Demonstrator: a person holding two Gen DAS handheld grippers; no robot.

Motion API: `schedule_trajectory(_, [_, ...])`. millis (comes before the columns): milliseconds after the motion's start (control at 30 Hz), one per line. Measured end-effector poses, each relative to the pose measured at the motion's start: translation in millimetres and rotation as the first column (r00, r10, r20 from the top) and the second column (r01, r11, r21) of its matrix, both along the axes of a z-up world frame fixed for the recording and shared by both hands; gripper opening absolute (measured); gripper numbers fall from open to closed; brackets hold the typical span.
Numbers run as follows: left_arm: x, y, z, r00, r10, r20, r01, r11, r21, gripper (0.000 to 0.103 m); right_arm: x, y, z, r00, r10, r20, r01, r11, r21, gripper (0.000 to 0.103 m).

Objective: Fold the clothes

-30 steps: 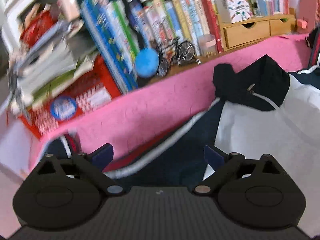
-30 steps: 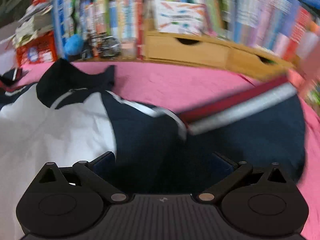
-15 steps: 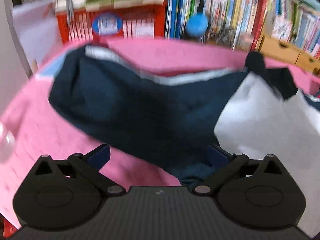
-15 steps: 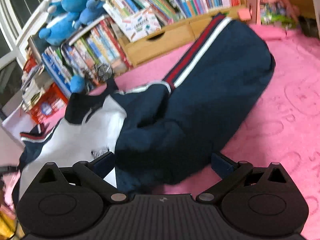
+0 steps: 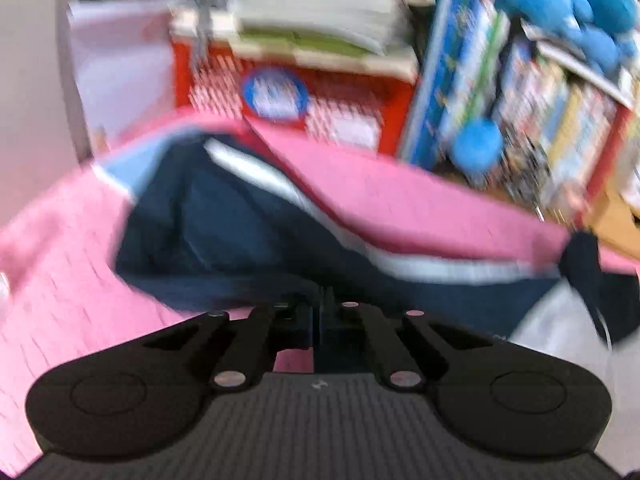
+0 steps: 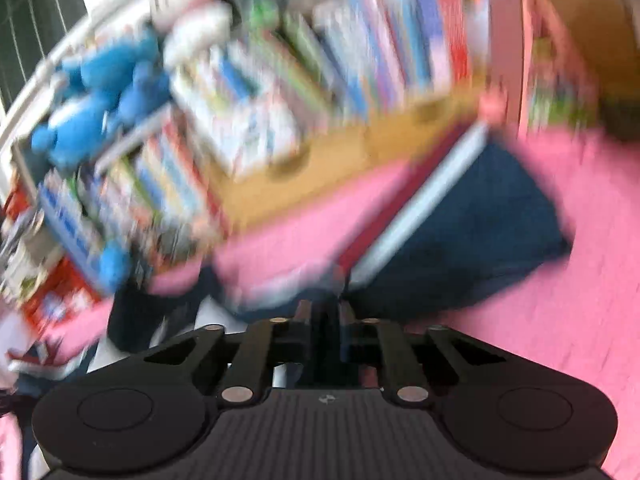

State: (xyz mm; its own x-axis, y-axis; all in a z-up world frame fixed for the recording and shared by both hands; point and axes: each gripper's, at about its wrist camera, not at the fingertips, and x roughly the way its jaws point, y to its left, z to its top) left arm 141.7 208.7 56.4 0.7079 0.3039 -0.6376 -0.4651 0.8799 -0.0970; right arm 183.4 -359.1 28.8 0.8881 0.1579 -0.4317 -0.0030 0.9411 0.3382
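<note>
The pink worktop (image 5: 420, 204) fills the lower part of both views, and a navy and white jacket (image 5: 240, 236) lies spread across it. Both pictures are blurred now; the right view was sharp half a second ago.

In the left view the jacket's left sleeve (image 5: 192, 216) runs from the near centre up toward the far left corner, a white stripe along its upper edge; the white body panel (image 5: 560, 320) shows at the lower right. Half a second ago this sleeve lay flatter and wider across the frame. Behind the worktop stand a red box (image 5: 340, 108) under a stack of papers, then books (image 5: 560, 112) and a blue toy (image 5: 592, 4), all shifted and tilted against the earlier frame.

In the right view the right sleeve (image 6: 480, 232) stretches from the near centre to the far right, its red and white stripe (image 6: 416, 208) running diagonally up. The shelf of books (image 6: 320, 80) and a blue toy (image 6: 100, 96) tilt more steeply than before.

The left hand-held gripper (image 5: 320, 312), spread wide half a second ago, has just closed, its jaws together on the near edge of the left sleeve. The right hand-held gripper (image 6: 326, 320) has likewise just closed from wide, pinching navy fabric of the right sleeve where the stripe ends.
</note>
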Motion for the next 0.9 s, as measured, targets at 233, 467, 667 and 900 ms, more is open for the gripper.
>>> schedule_trajectory(233, [-5.6, -9.8, -5.0, 0.995, -0.053, -0.088, 0.063, 0.992, 0.113, 0.025, -0.9, -13.8, 18.2, 0.993, 0.097, -0.065, -0.098, 0.995, -0.02, 0.055])
schedule_trajectory(467, [-16.1, -15.0, -38.6, 0.975, -0.13, -0.18, 0.149, 0.984, 0.097, 0.081, -43.9, 2.7, -43.9, 0.941, 0.22, -0.258, -0.209, 0.976, 0.067, 0.093])
schedule_trajectory(667, [12.1, -8.4, -47.5, 0.994, 0.04, -0.1, -0.033, 0.997, 0.069, 0.012, -4.3, 24.3, -56.3, 0.954, 0.153, -0.257, -0.128, 0.985, 0.112, 0.028])
schedule_trajectory(900, [57.5, 4.3, -22.9, 0.99, 0.14, -0.005, -0.139, 0.985, 0.106, 0.002, 50.7, 33.7, -30.6, 0.993, 0.045, -0.109, -0.046, 0.999, -0.007, 0.022])
